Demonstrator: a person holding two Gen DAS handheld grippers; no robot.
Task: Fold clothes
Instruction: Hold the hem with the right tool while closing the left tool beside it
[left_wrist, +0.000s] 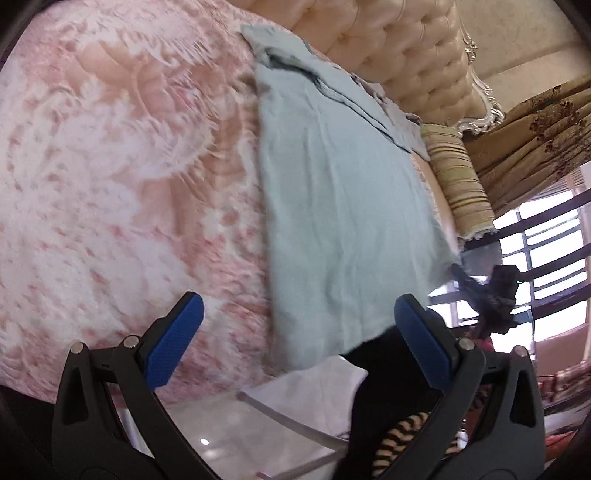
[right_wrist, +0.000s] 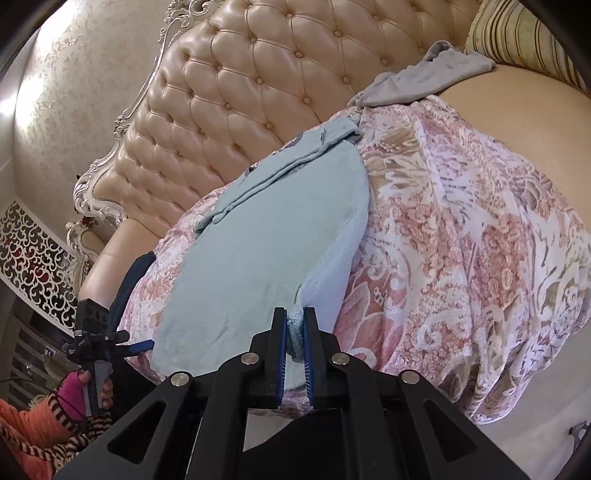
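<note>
The light blue garment (left_wrist: 343, 206) lies flat on the pink floral bedspread (left_wrist: 110, 166), its long axis running from the tufted headboard (left_wrist: 399, 48) down to the bed's near edge, collar end toward the headboard. Far from the headboard, the left gripper (left_wrist: 295, 343) hovers over the hem end with its jaws spread wide and holding nothing; the hem lies just ahead of and between its blue pads (left_wrist: 177, 339). At the same end, the right gripper (right_wrist: 295, 350) has its jaws pressed together on the garment's corner, pinching a bunched fold. The left looks poised to take the other hem corner so both can carry it headboard-ward.
</note>
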